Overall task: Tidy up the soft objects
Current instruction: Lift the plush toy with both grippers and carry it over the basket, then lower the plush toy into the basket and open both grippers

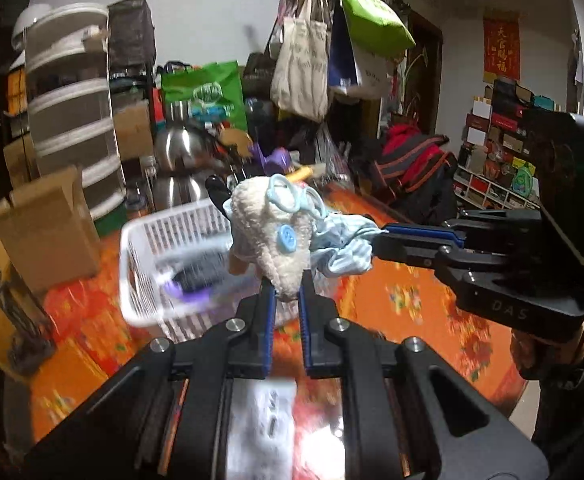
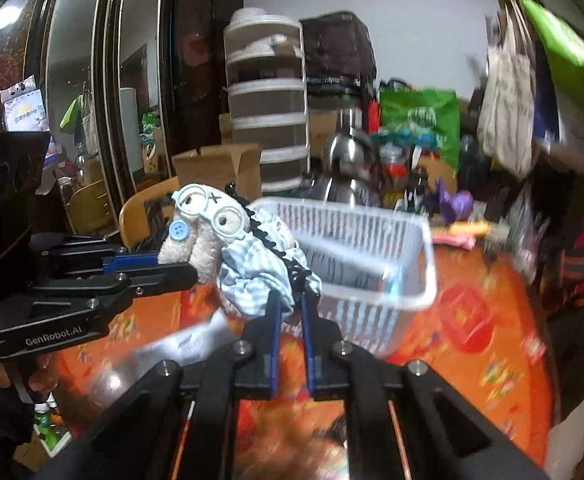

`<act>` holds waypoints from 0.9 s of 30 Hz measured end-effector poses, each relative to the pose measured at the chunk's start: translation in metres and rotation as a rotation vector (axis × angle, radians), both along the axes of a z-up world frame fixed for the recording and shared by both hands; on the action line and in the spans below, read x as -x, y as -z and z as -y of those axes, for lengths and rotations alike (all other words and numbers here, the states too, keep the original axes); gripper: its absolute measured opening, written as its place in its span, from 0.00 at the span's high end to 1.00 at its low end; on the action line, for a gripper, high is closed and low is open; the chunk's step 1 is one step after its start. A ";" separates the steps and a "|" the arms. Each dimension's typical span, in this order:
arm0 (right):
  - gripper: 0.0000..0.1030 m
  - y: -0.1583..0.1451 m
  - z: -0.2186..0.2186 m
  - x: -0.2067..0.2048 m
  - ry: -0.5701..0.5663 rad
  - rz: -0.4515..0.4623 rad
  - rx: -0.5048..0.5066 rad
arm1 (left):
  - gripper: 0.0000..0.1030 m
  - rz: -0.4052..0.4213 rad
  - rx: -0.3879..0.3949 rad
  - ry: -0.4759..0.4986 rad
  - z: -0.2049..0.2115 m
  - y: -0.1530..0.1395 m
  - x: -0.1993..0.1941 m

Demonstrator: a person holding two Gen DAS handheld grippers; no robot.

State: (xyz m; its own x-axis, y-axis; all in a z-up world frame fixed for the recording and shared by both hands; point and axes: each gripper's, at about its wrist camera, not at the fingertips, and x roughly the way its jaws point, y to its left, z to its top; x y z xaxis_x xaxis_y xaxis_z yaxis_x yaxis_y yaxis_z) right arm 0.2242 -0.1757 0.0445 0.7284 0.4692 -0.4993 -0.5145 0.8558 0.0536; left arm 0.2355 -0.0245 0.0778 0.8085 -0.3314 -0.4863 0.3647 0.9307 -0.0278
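A cream plush toy [image 1: 270,236] with pale blue glasses, a blue button and a blue-striped cloth body [image 1: 344,250] hangs in the air above the orange tablecloth. My left gripper [image 1: 288,286] is shut on its cream lower end. From the right, my right gripper [image 1: 380,236] is shut on the striped cloth. In the right wrist view the plush toy [image 2: 202,240] is at centre left, the right gripper [image 2: 289,298] pinches the striped cloth [image 2: 252,276], and the left gripper [image 2: 176,264] grips the cream part. A white slatted basket [image 1: 148,236] [image 2: 420,248] stands just behind the toy, with dark soft items inside.
An orange floral tablecloth [image 1: 412,300] covers the table. A cardboard box [image 1: 48,232], steel kettles [image 1: 180,148] and a white drawer tower [image 1: 68,100] crowd the far side. Cloth bags [image 1: 304,64] hang overhead. A wooden chair back [image 2: 144,208] is at the left.
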 end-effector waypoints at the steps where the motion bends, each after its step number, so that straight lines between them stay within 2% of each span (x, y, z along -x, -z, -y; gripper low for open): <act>1: 0.93 -0.007 -0.001 -0.003 0.003 0.013 0.006 | 0.91 0.017 -0.003 -0.004 0.000 -0.010 -0.007; 6: 0.93 -0.042 -0.008 -0.037 0.029 0.059 0.049 | 0.91 0.019 -0.002 -0.023 -0.003 -0.035 -0.051; 10: 0.93 -0.050 -0.009 -0.074 0.057 0.054 0.072 | 0.91 -0.030 0.011 -0.045 -0.005 -0.031 -0.102; 15: 0.93 -0.033 -0.014 -0.121 0.083 0.029 0.127 | 0.91 -0.115 0.021 -0.061 0.003 0.002 -0.157; 21: 0.92 0.007 -0.009 -0.156 0.118 -0.032 0.179 | 0.89 -0.175 -0.014 -0.096 0.018 0.044 -0.190; 22: 0.92 0.012 -0.007 -0.160 0.122 -0.042 0.182 | 0.84 -0.179 -0.021 -0.107 0.018 0.050 -0.193; 24: 0.92 0.023 -0.003 -0.165 0.140 -0.047 0.206 | 0.67 -0.202 -0.014 -0.130 0.015 0.062 -0.200; 25: 0.92 0.026 -0.001 -0.167 0.151 -0.047 0.214 | 0.49 -0.203 -0.011 -0.138 0.013 0.067 -0.197; 26: 0.91 0.029 0.002 -0.168 0.158 -0.052 0.206 | 0.37 -0.195 -0.008 -0.156 0.009 0.070 -0.197; 27: 0.84 0.031 0.006 -0.169 0.159 -0.062 0.190 | 0.34 -0.190 -0.003 -0.166 0.006 0.072 -0.196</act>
